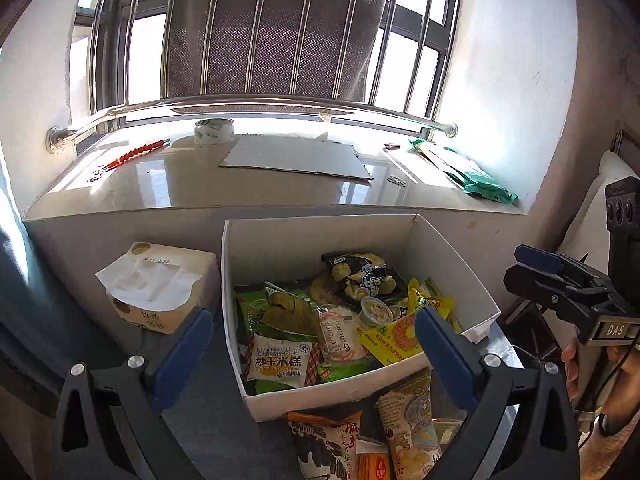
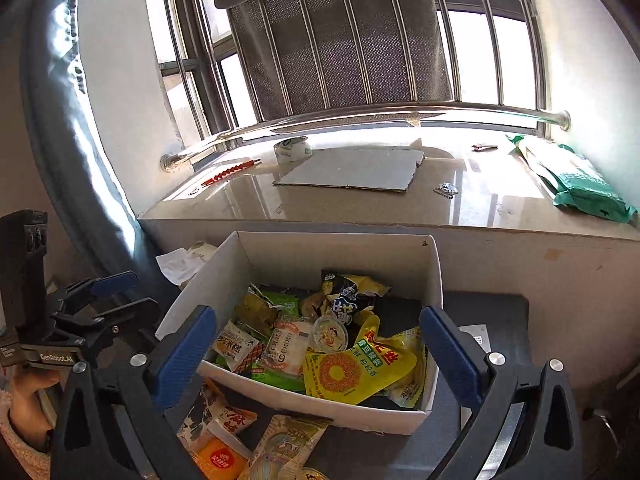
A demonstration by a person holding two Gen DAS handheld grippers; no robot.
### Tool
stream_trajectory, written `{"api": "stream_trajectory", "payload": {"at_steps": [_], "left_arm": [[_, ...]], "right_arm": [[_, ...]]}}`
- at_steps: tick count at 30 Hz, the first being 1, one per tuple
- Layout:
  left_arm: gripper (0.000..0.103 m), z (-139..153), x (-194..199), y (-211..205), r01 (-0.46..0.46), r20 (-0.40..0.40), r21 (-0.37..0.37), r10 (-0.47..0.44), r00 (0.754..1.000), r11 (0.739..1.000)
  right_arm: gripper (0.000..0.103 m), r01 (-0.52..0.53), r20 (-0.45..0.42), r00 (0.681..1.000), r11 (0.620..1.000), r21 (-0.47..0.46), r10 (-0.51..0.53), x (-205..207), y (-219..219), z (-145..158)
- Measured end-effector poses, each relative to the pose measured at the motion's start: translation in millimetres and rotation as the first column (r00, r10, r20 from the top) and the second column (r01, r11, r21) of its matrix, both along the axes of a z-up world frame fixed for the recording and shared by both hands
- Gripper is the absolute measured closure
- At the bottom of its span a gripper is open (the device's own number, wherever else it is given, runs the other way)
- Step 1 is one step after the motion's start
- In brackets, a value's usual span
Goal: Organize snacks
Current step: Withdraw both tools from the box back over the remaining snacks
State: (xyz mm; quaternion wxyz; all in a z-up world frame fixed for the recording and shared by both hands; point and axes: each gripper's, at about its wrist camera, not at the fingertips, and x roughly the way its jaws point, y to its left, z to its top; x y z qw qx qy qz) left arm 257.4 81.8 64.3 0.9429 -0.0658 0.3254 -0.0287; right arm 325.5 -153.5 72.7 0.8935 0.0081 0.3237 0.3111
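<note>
A white cardboard box (image 1: 280, 396) sits on a dark table and holds several snack packets, among them a yellow packet (image 1: 394, 342), a corn-cake packet (image 1: 276, 362) and a small jelly cup (image 1: 375, 311). The box (image 2: 320, 402) shows in the right wrist view too. More snack packets (image 1: 408, 428) lie on the table in front of the box, also seen in the right wrist view (image 2: 224, 436). My left gripper (image 1: 314, 356) is open and empty above the box's near edge. My right gripper (image 2: 318, 354) is open and empty, held over the box's near edge.
A tissue box (image 1: 160, 288) stands left of the white box. Behind is a window sill (image 1: 200, 192) with a tape roll (image 1: 213, 131), a cardboard sheet (image 1: 296, 158), a red tool (image 1: 136, 154) and green bags (image 1: 472, 178). The right gripper shows at the right edge (image 1: 560, 280).
</note>
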Motion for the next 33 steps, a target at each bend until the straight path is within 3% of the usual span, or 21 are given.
{"api": "stream_trajectory", "payload": {"at_steps": [5, 10, 13, 18, 20, 24, 33], "left_arm": [[0.0, -6.1, -65.8, -15.8, 0.032, 0.047, 0.023, -0.033, 0.998, 0.999], [0.0, -31.9, -135.7, -29.0, 0.059, 0.058, -0.021, -0.058, 0.997, 0.998], [0.0, -48.9, -172.4, -38.5, 0.025, 0.059, -0.011, -0.025, 0.998, 1.0], [0.0, -80.1, -225.3, -54.0, -0.026, 0.048, -0.096, 0.03, 0.998, 0.995], [0.0, -91.7, -237.1, -61.0, -0.016, 0.027, -0.1, 0.019, 0.999, 0.995], [0.0, -102.9, -246.7, -70.9, -0.005, -0.013, -0.09, 0.004, 1.0, 0.996], [0.0, -108.5, -235.8, -78.2, 0.007, -0.05, -0.084, -0.012, 0.999, 0.996]], "right_arm": [[0.0, -0.048, 0.032, 0.998, 0.999, 0.019, 0.048, -58.4, -15.6, -6.9], [0.0, -0.065, 0.039, 0.997, 0.997, 0.037, 0.063, -118.3, -39.4, -30.4], [0.0, -0.05, 0.034, 0.998, 0.998, 0.031, 0.049, -154.4, -54.9, -46.7], [0.0, 0.005, 0.021, 1.0, 0.999, 0.049, -0.006, -207.1, -77.8, -73.5], [0.0, 0.019, -0.006, 1.0, 0.997, 0.071, -0.018, -223.4, -87.4, -89.4], [0.0, 0.028, -0.086, 0.996, 1.0, 0.004, -0.028, -232.2, -93.0, -116.5], [0.0, 0.026, -0.143, 0.989, 0.999, 0.019, -0.023, -215.1, -94.1, -132.8]]}}
